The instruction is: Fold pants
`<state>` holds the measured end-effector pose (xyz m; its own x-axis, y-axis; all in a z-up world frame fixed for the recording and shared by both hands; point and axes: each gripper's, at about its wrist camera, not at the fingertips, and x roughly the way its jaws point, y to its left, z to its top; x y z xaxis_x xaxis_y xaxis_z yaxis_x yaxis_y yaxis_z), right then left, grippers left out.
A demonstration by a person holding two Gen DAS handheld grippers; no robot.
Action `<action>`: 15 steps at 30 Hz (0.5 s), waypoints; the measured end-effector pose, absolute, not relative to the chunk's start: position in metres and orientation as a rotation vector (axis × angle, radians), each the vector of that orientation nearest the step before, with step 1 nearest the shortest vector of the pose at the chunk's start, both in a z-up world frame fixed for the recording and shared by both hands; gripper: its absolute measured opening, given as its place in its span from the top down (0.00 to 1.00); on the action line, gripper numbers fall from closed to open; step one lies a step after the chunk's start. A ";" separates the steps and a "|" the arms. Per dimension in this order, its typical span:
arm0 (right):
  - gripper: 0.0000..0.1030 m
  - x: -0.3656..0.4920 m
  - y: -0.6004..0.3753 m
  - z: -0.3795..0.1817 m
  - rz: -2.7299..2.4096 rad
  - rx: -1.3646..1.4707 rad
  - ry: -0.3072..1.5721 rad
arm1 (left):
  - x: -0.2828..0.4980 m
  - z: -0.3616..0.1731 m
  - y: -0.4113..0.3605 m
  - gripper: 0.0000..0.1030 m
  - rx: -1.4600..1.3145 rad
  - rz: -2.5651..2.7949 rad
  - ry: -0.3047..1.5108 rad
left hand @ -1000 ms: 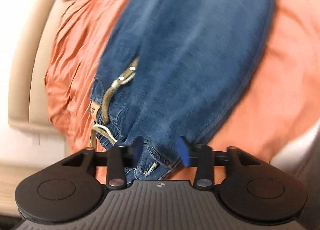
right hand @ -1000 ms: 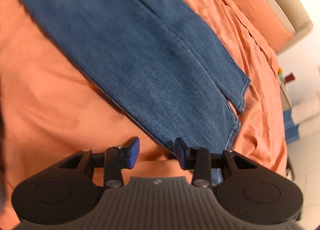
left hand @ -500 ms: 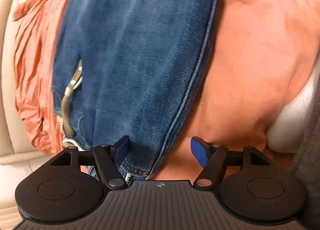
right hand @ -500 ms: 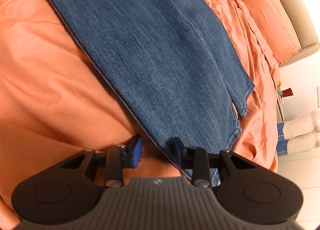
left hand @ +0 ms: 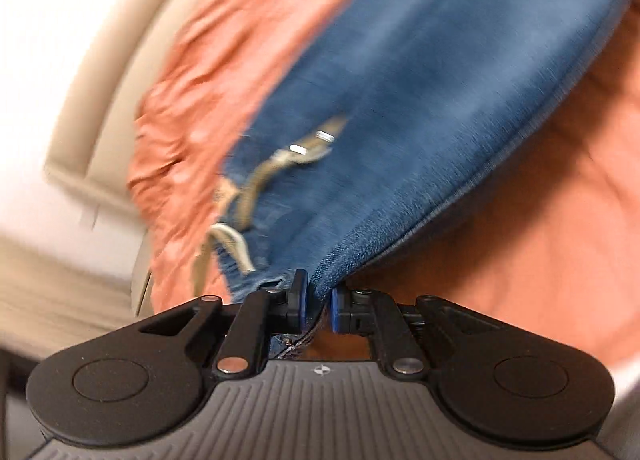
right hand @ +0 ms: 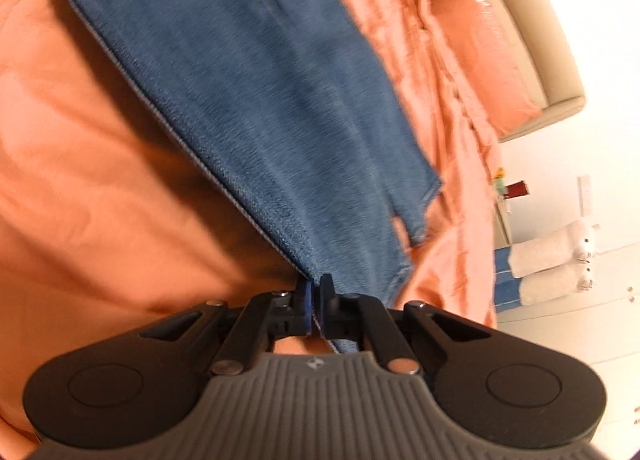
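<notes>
One wide bed spread with a rumpled orange sheet, carrying one pair of blue denim pants laid lengthwise, legs already stacked. Two grippers, both clamped on the near side seam: left gripper pinching denim at the waistband end beside the olive drawstring, right gripper pinching near the hem end. Best lifted level, seam kept taut between both grips, then carried hem toward waist. One orange pillow beyond.
</notes>
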<state>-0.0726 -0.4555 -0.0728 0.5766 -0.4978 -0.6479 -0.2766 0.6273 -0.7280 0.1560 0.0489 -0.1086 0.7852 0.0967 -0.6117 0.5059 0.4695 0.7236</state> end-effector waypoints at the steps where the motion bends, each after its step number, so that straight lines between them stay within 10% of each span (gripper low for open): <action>1: 1.00 -0.070 -0.456 -0.066 -0.170 -0.915 0.968 | 0.162 -0.101 0.046 0.89 1.046 -0.256 0.640; 15: 1.00 0.058 -0.488 0.024 -0.304 -0.840 0.866 | 0.289 -0.015 0.004 0.91 0.927 -0.111 0.679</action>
